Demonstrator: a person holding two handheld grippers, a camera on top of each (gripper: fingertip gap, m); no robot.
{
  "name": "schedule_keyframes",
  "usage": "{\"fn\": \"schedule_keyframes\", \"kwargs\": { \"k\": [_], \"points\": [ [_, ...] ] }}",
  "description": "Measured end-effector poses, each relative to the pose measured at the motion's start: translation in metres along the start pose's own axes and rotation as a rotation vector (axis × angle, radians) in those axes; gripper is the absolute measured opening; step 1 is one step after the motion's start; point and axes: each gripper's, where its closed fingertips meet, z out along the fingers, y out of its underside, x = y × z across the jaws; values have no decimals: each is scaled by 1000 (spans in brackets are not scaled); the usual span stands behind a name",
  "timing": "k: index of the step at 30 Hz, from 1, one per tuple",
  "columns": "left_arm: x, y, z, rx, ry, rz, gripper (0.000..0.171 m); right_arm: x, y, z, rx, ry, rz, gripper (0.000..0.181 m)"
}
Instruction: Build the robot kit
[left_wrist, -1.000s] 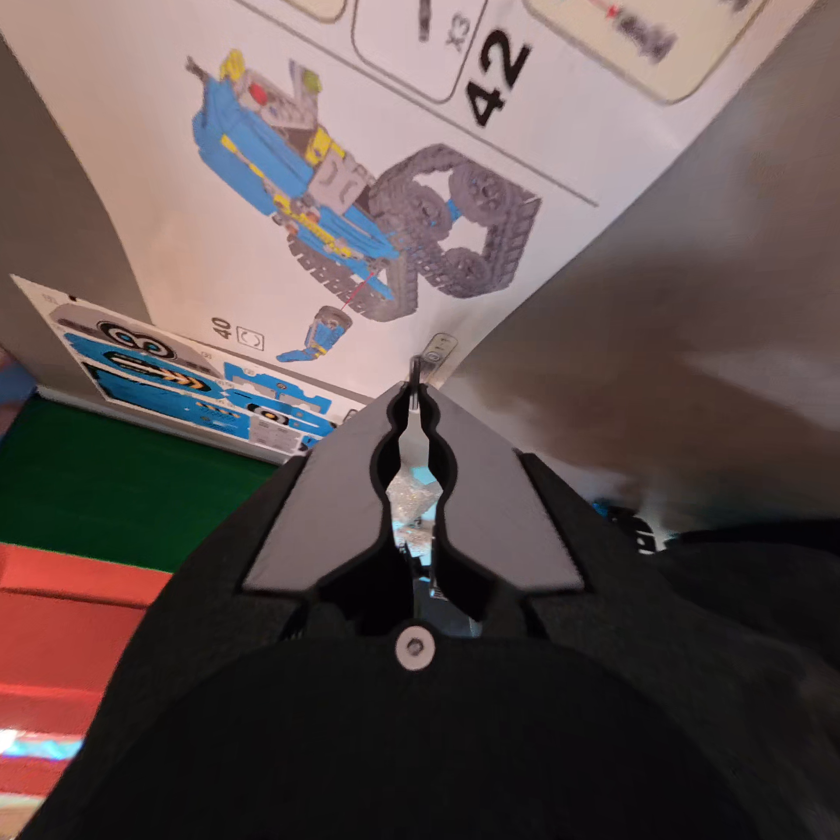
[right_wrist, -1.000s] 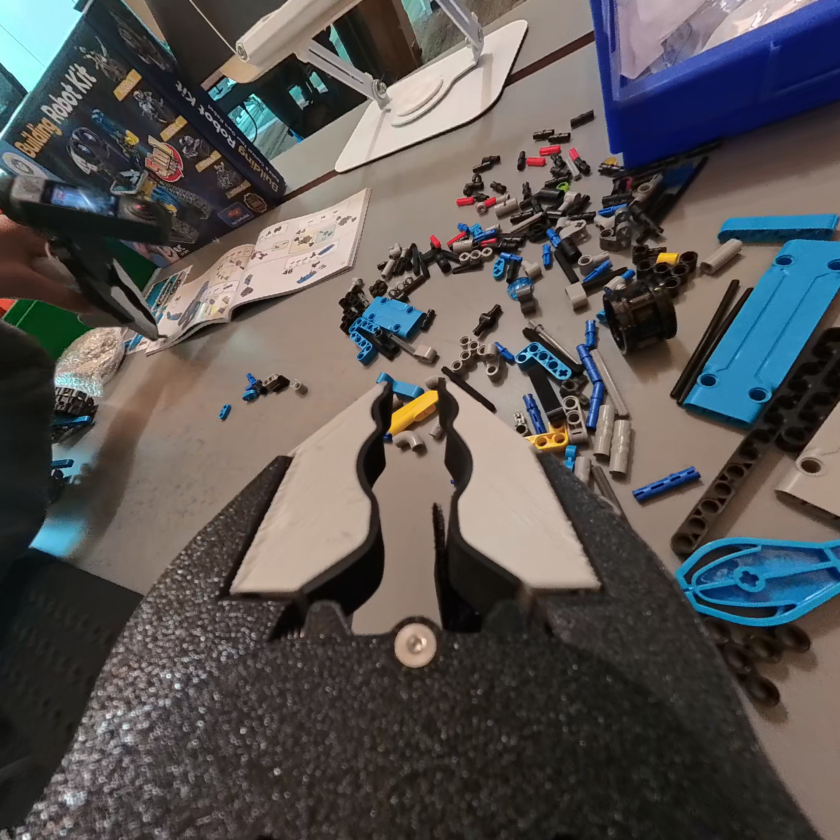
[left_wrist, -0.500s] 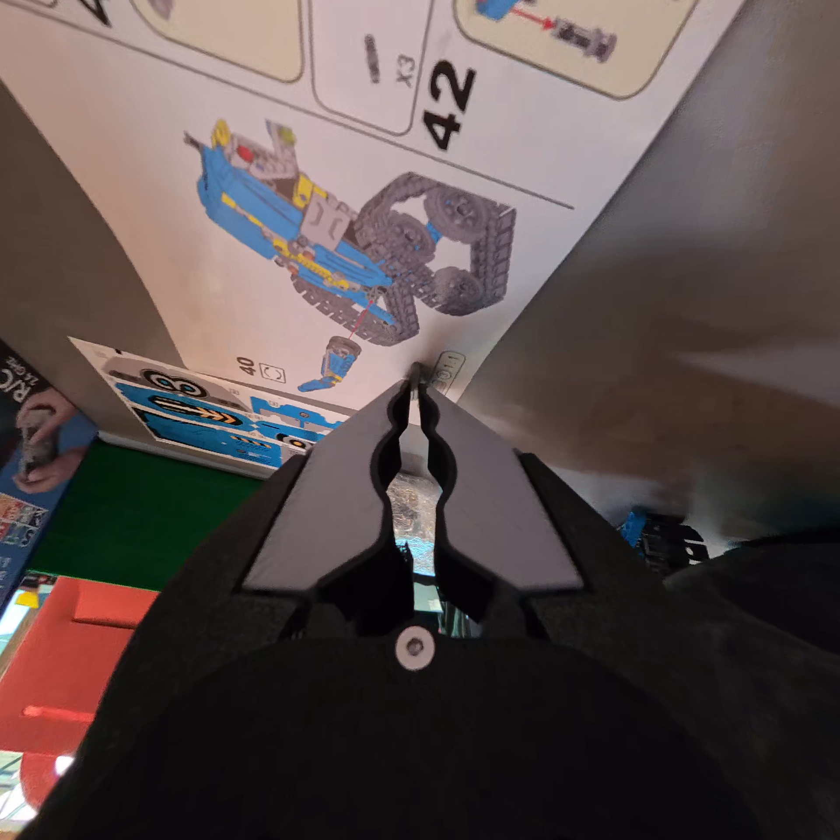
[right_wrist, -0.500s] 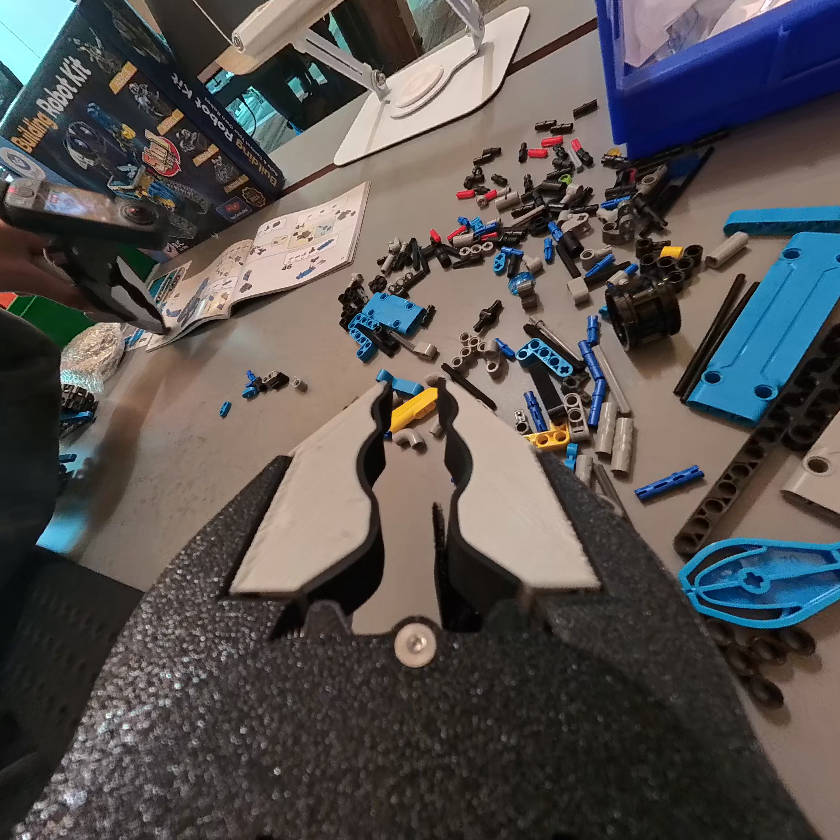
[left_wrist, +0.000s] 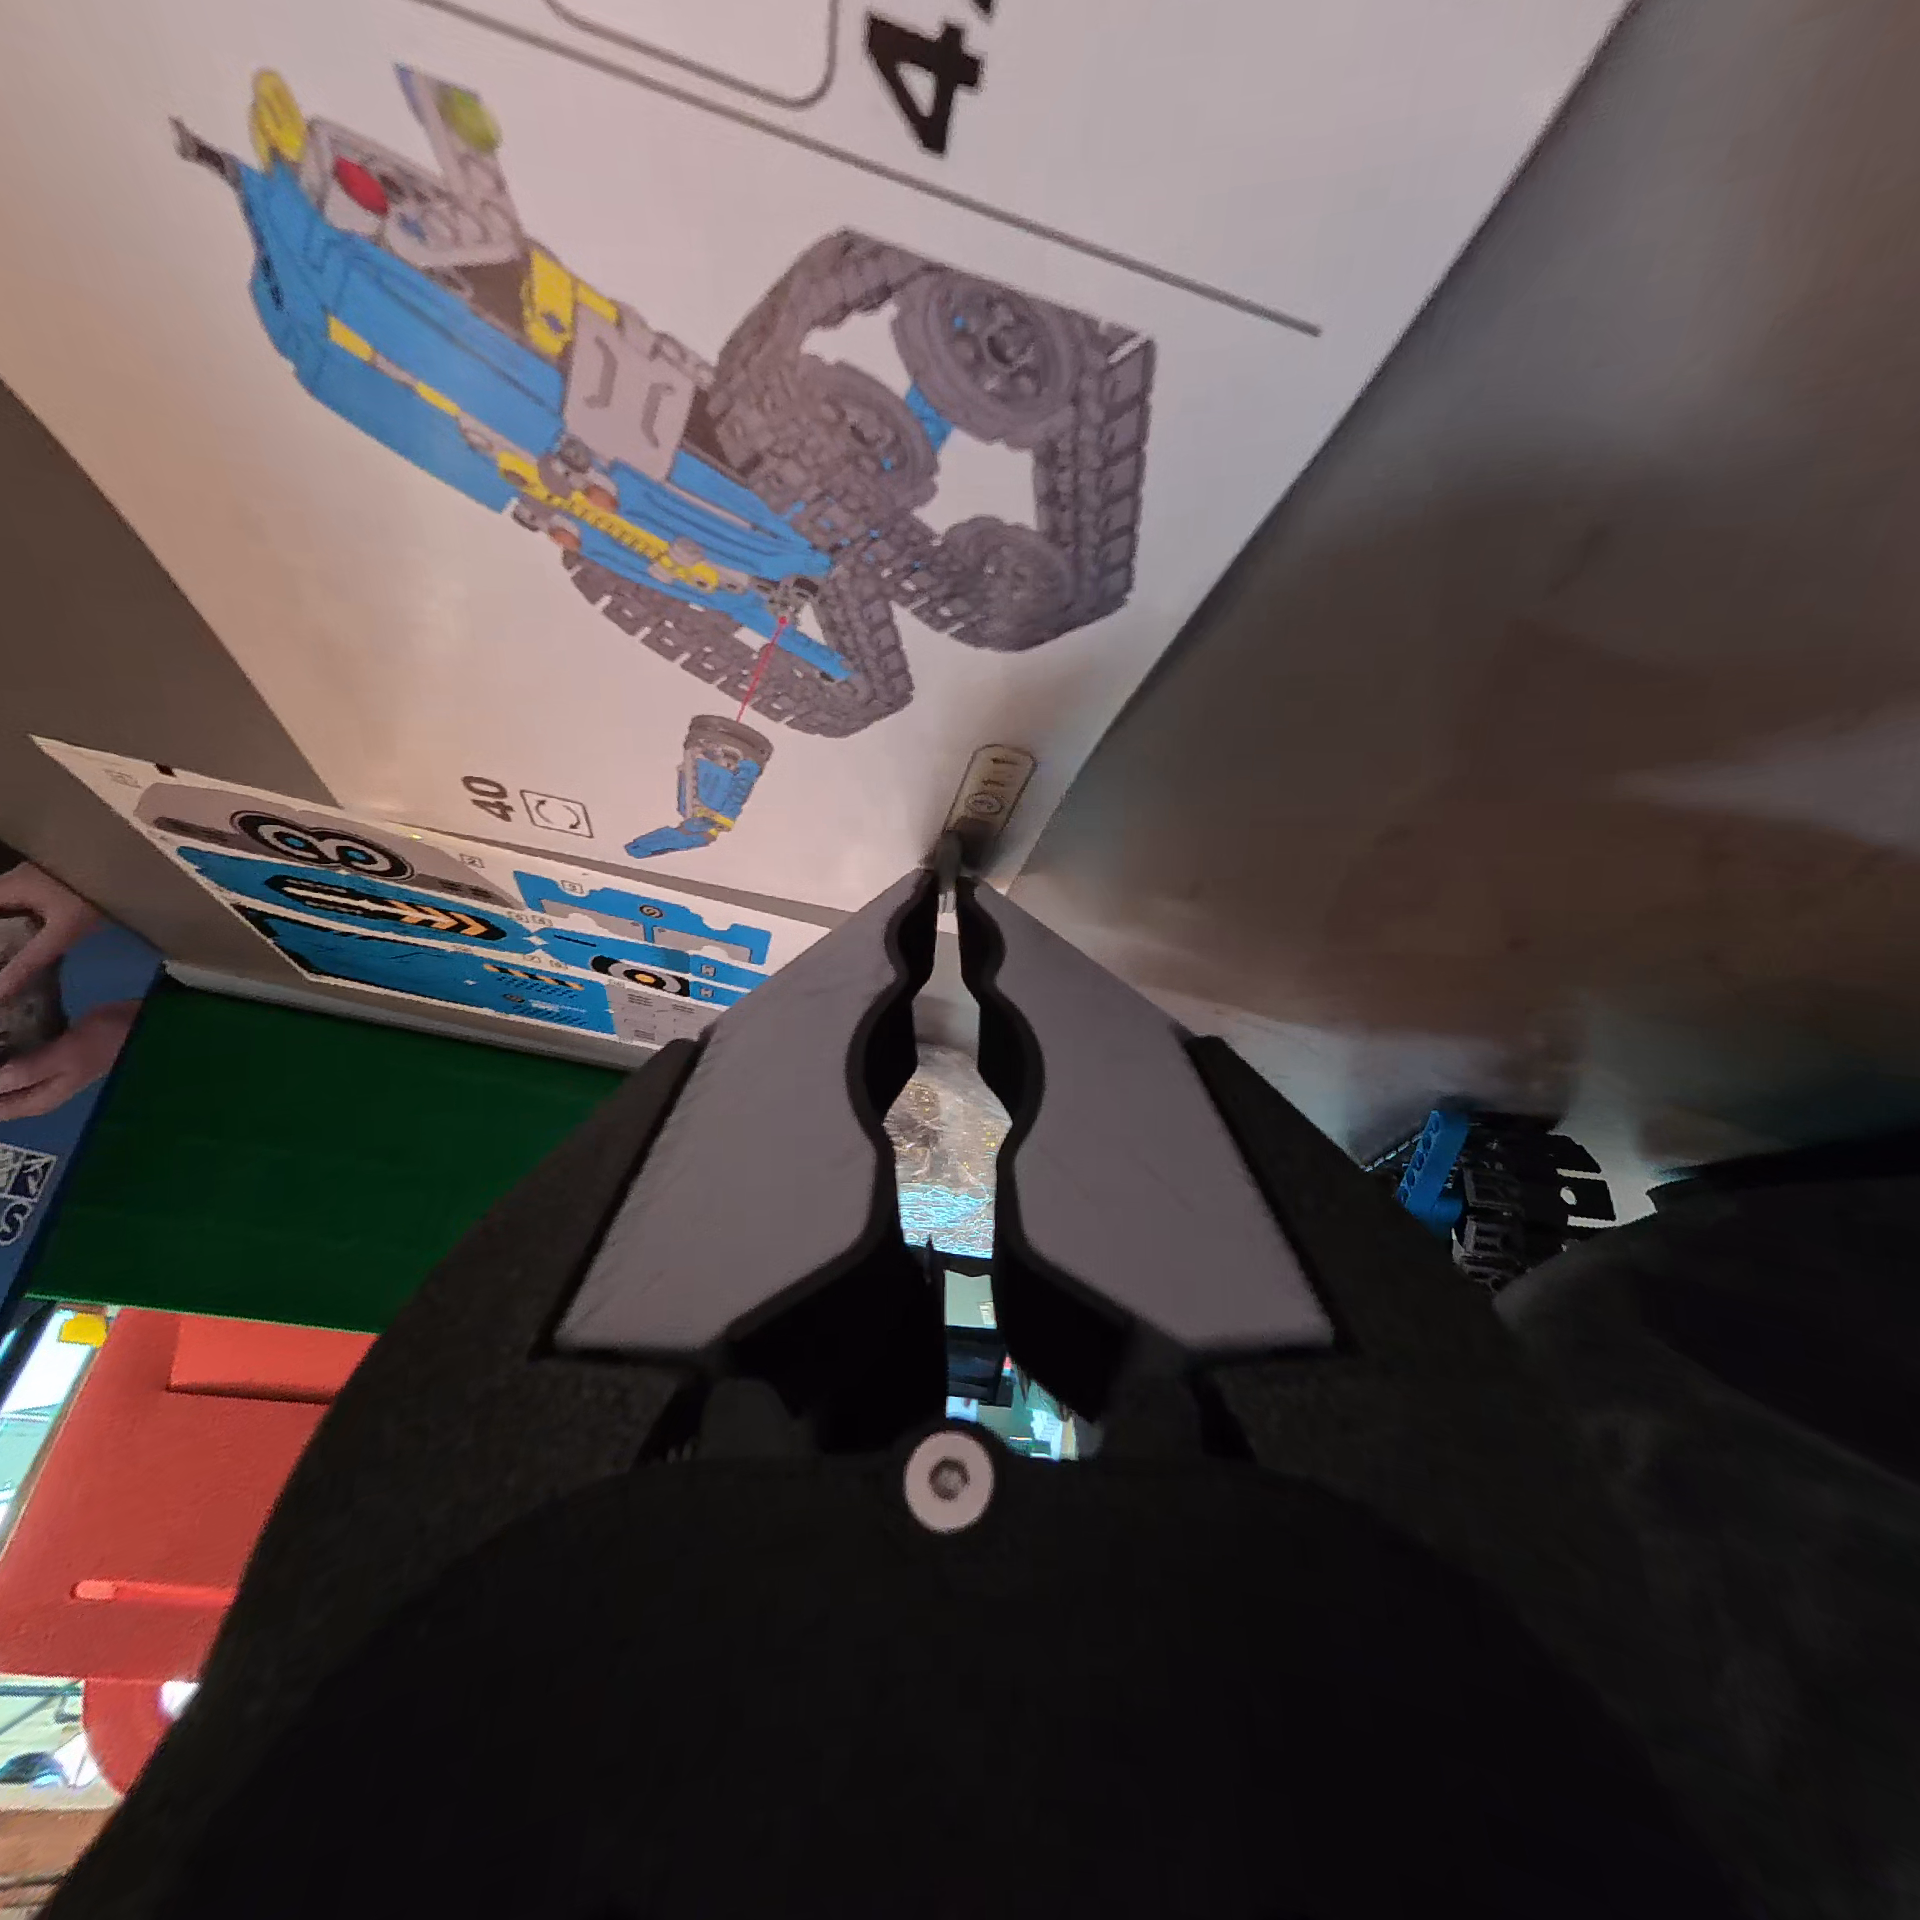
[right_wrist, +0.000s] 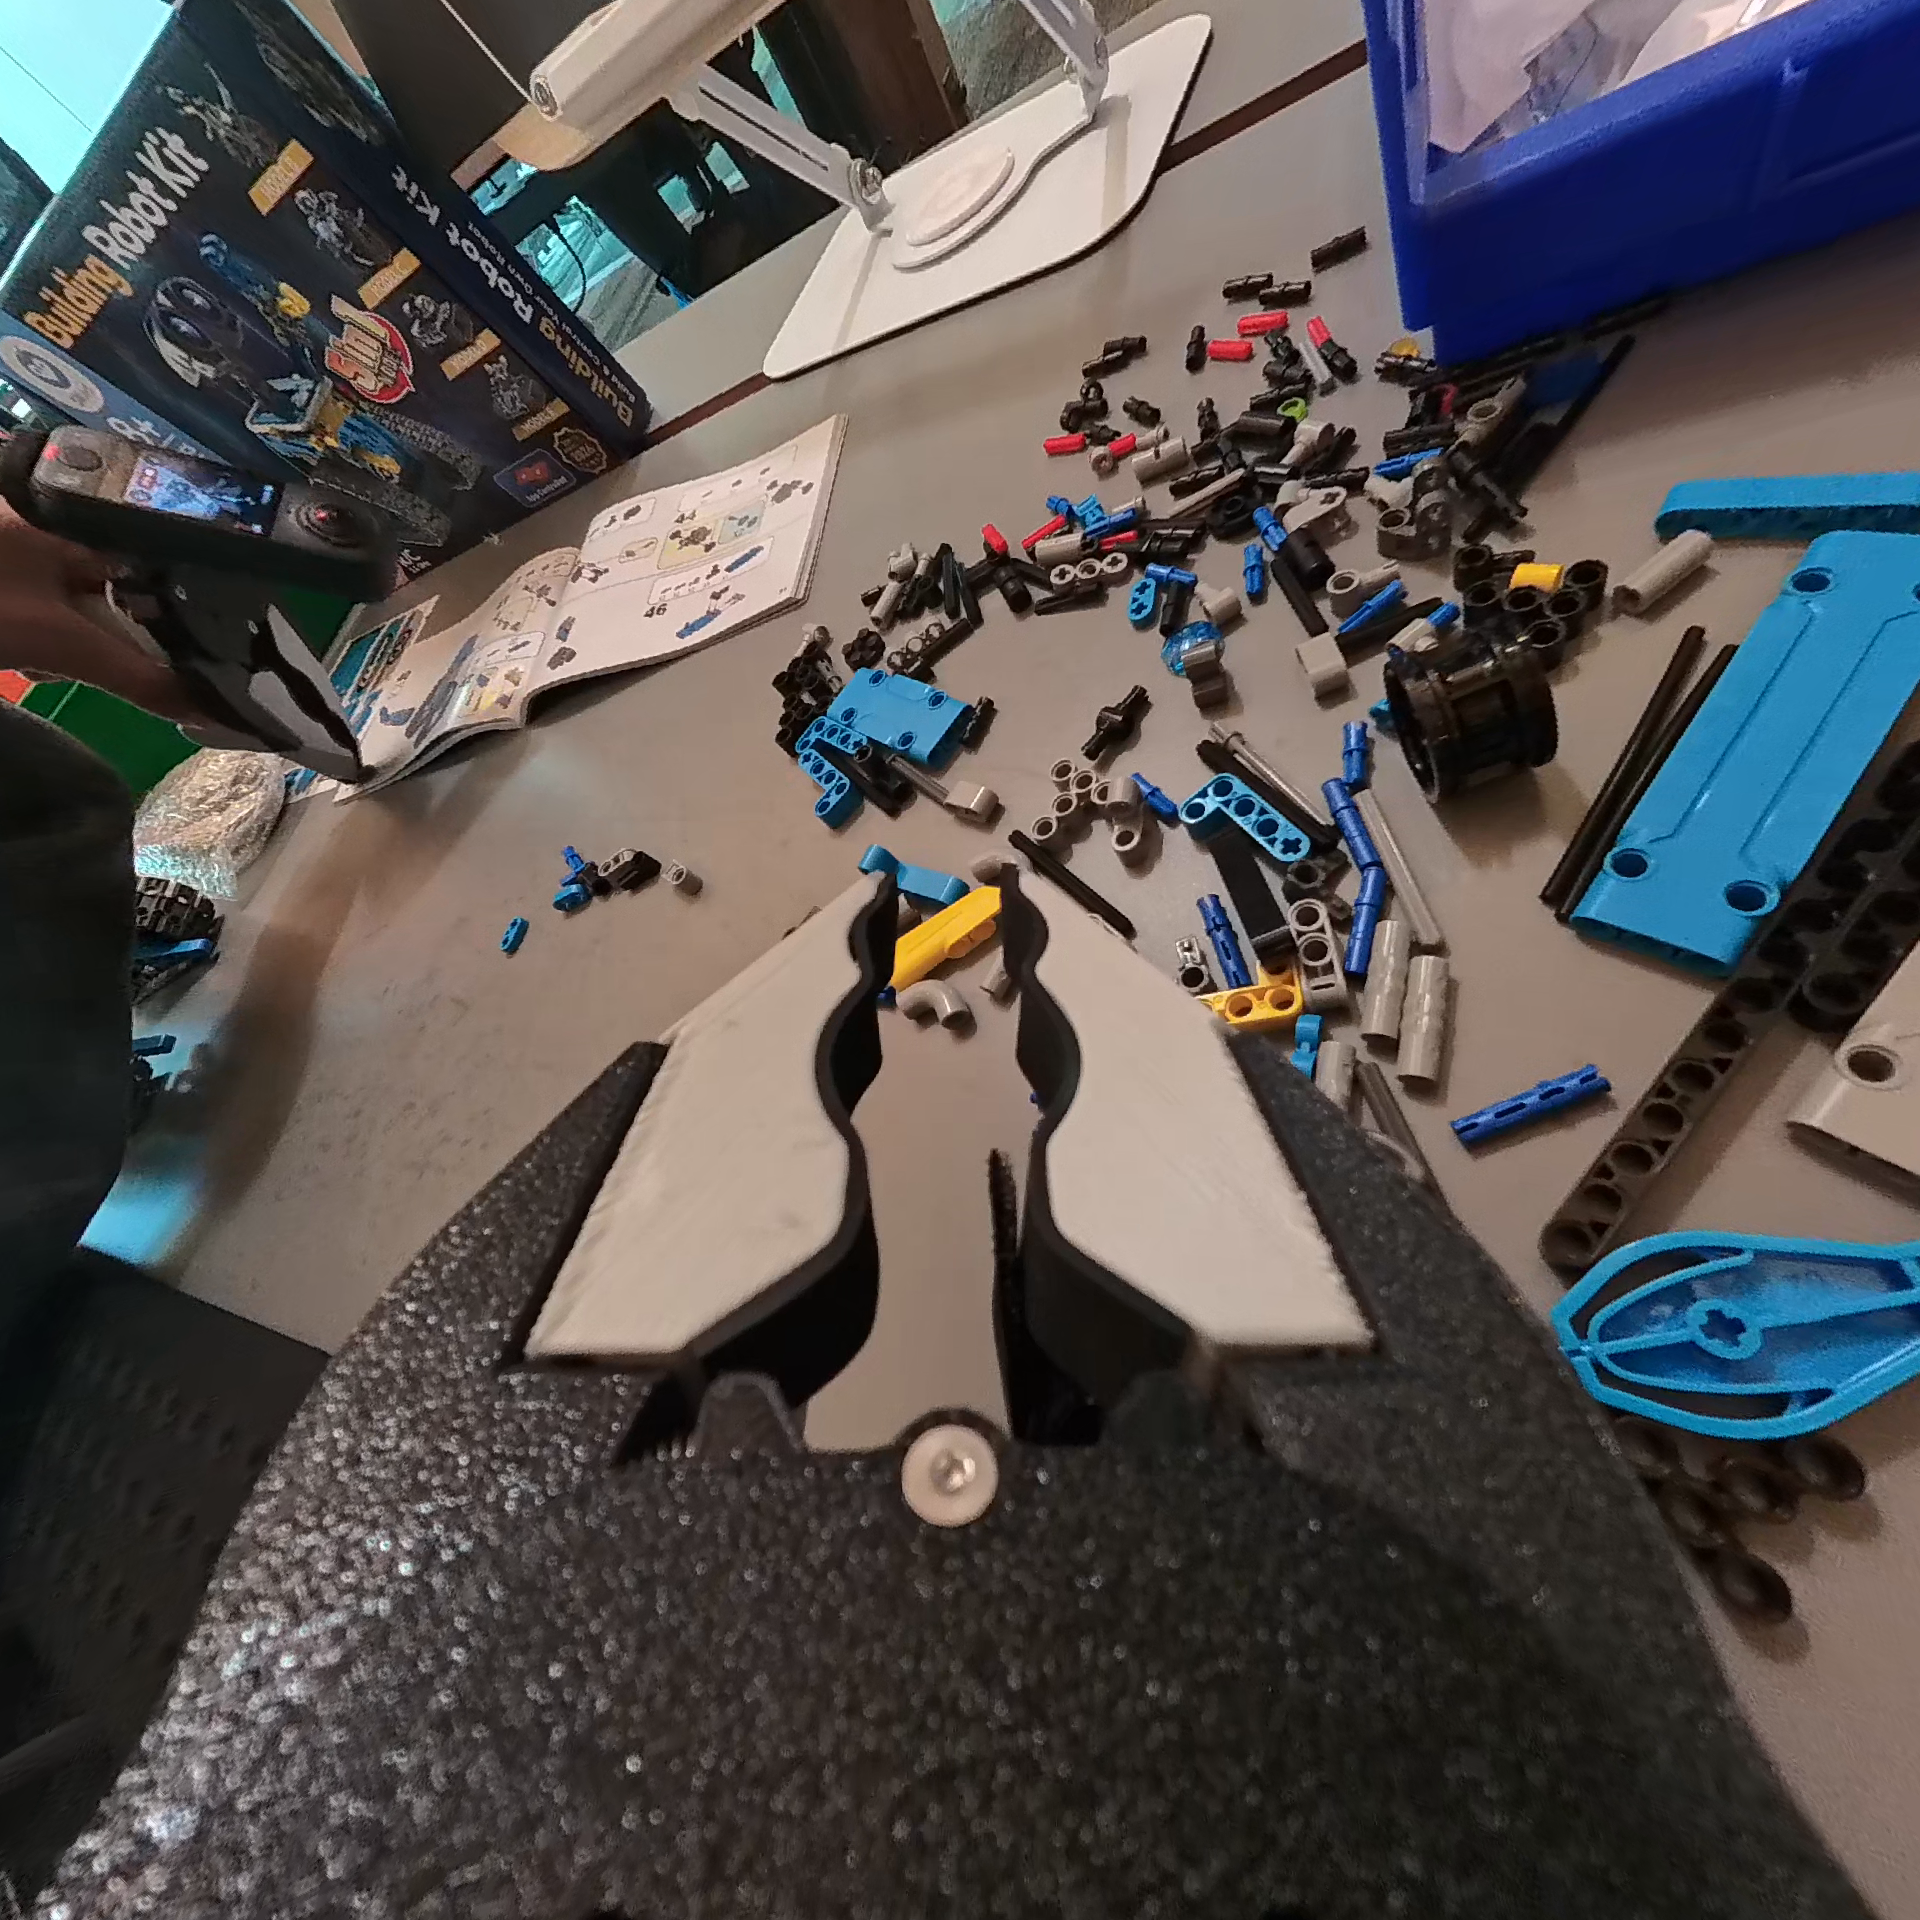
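Presently my left gripper (left_wrist: 948, 883) pinches the white printed instruction booklet (left_wrist: 727, 436) corner; my right gripper (right_wrist: 943, 883) hovers, spread, above a yellow plastic beam (right_wrist: 945, 920).

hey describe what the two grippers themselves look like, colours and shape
Both match: a black, pebbly foam-like body with a silver screw at the centre, and two flat grey fingers edged in black, their inner edges wavy. See the left gripper and the right gripper. Seen from the right wrist view, the left carries a small black camera on top.

Warm dim light, wide-angle edge distortion
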Motion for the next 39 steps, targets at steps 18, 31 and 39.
{"fn": "schedule_keyframes", "kwargs": {
  "k": [18, 31, 39],
  "points": [
    [1, -4, -2, 9, -31, 55, 3, 0, 1, 1, -7, -1, -1, 19],
    [-1, -4, -2, -25, -103, 129, 3, 0, 1, 1, -11, -2, 0, 19],
    [-1, -3, -1, -37, -107, 141, 2, 0, 1, 1, -11, -3, 0, 19]
  ]
}}
